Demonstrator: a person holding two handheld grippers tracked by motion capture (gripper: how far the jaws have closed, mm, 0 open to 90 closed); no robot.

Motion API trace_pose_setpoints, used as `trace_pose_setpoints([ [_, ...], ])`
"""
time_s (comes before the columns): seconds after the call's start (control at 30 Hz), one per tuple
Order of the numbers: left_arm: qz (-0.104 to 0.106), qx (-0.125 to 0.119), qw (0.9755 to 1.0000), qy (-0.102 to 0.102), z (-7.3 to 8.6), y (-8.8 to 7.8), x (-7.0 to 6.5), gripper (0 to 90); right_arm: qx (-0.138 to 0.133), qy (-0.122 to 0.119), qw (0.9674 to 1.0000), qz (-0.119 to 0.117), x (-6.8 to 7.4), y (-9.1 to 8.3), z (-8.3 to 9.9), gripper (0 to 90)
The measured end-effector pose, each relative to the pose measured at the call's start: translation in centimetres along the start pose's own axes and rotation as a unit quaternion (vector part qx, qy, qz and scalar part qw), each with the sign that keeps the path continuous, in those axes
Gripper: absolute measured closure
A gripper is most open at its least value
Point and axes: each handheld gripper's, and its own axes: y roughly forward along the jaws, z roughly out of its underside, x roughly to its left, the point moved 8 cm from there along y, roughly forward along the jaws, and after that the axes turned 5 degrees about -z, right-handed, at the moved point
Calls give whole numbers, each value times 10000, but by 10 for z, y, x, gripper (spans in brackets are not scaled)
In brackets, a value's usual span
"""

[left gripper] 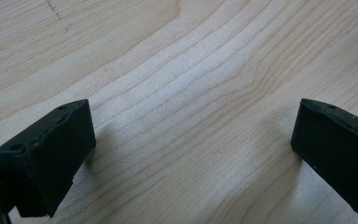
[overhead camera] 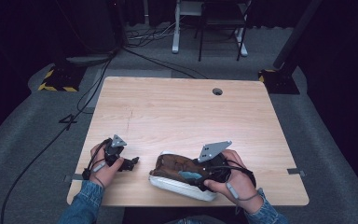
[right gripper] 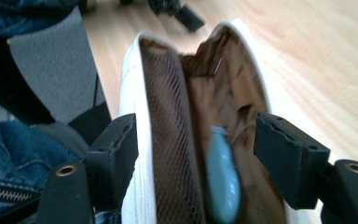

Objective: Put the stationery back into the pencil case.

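A white pouch point(overhead camera: 179, 186) with a brown lining lies open at the table's front edge. A blue-grey oblong thing point(overhead camera: 192, 176) rests inside it. My right gripper point(overhead camera: 200, 175) reaches into the pouch from the right. In the right gripper view the pouch point(right gripper: 140, 93) runs away from me. One jaw stands outside its white wall, the other inside over the lining. The blue-grey thing point(right gripper: 223, 172) and a mesh pocket point(right gripper: 168, 130) lie between them unpressed, so the right gripper point(right gripper: 198, 140) is open. My left gripper point(overhead camera: 133, 162) hovers left of the pouch, open point(left gripper: 191, 135) over bare wood.
The wooden table point(overhead camera: 182, 112) has a round cable hole point(overhead camera: 217, 91) at its far right. Beyond its far edge are furniture legs point(overhead camera: 175, 32) and floor cables point(overhead camera: 88, 84). Denim sleeves point(overhead camera: 81, 205) come in at the front edge.
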Motion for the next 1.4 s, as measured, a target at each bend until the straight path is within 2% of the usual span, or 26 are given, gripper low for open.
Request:
trace_pose_setpoints([
  [0.1, -1, -5, 10000, -8, 0, 0, 0, 0, -225, 7, 9997, 98, -4, -8, -4, 317],
  [0.13, -1, -5, 10000, -8, 0, 0, 0, 0, -225, 7, 9997, 98, -4, -8, -4, 317],
  [0.17, -1, -7, 10000, -10, 0, 0, 0, 0, -360, 7, 9992, 176, -8, -12, -6, 316],
  [0.27, 2, -7, 10000, -40, 0, 0, -1, 0, -519, 66, 9980, 344, -16, -21, -6, 298],
  [0.47, -2, 3, 10000, -1, 0, 0, 0, 0, -724, 164, 9952, 640, -33, -35, -3, 253],
  [0.63, 2, 4, 10000, 2, 0, 0, 0, 0, -923, 345, 9904, 969, -55, -50, 4, 224],
  [0.7, 10, 13, 10000, 13, 0, 0, 0, 0, -1045, 494, 9867, 1140, -68, -59, 10, 205],
  [0.8, 4, 24, 10000, 20, 0, 0, 0, 0, -1081, 550, 9848, 1244, -75, -64, 14, 200],
  [0.87, -13, 14, 10000, 6, -1, 1, 0, 0, -1149, 685, 9813, 1387, -88, -73, 23, 190],
  [0.93, -13, 18, 10000, 3, -1, 1, 0, 0, -1160, 724, 9804, 1418, -90, -75, 25, 189],
  [1.2, 1, 18, 10000, 3, -1, 1, 0, 0, -1237, 972, 9716, 1767, -123, -95, 51, 177],
  [1.23, 1, 18, 10000, 3, -1, 1, 0, 0, -1237, 972, 9716, 1767, -123, -95, 51, 177],
  [1.37, 0, 18, 10000, 3, -1, 1, 0, 0, -1197, 1096, 9692, 1852, -134, -98, 63, 175],
  [1.4, -2, 18, 10000, 8, -1, 1, 0, 0, -1126, 1182, 9674, 1935, -141, -99, 71, 173],
])
